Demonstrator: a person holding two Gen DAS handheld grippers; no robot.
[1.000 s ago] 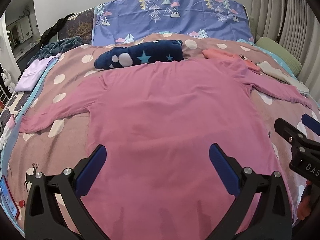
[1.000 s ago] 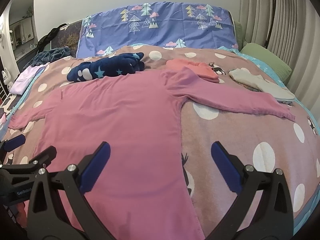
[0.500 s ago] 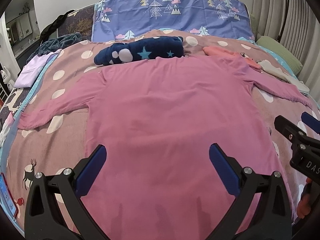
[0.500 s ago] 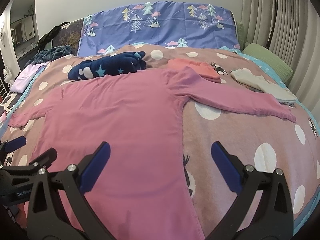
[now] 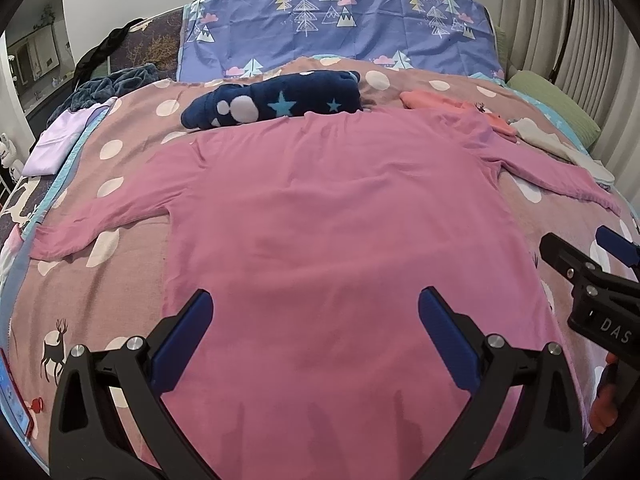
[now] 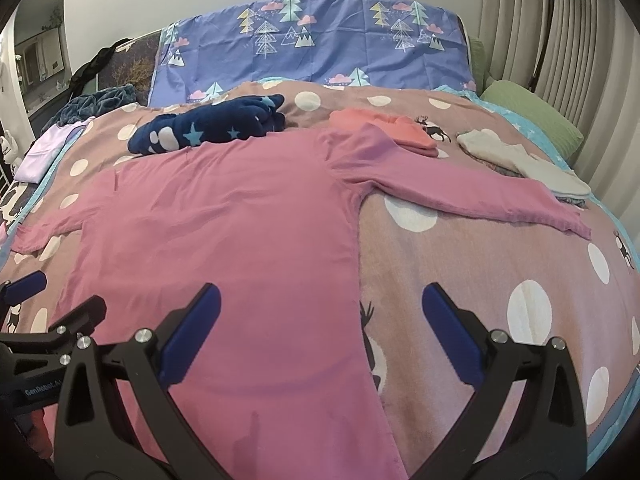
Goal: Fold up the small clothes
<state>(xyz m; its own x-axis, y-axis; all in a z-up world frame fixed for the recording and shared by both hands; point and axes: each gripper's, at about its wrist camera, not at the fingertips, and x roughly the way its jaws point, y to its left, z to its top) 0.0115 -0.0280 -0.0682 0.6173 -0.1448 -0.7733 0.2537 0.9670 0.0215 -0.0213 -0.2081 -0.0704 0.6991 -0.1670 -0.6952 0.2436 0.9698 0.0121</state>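
A pink long-sleeved shirt (image 5: 340, 224) lies flat on the bed, sleeves spread to both sides; it also shows in the right wrist view (image 6: 224, 240). My left gripper (image 5: 314, 338) is open and empty above the shirt's lower middle. My right gripper (image 6: 320, 332) is open and empty above the shirt's lower right edge. Each gripper shows at the edge of the other's view: the right gripper (image 5: 580, 256) and the left gripper (image 6: 48, 300).
The bed has a dotted brown blanket (image 6: 500, 280). A navy star-print garment (image 5: 276, 102), an orange garment (image 6: 380, 128) and a cream garment (image 6: 516, 160) lie behind the shirt. A lilac cloth (image 5: 64, 140) lies at the left edge. A blue tree-print pillow (image 5: 340, 24) and green pillow (image 6: 536, 120) stand at the back.
Both grippers have risen slightly and stay open. The shirt has not moved.
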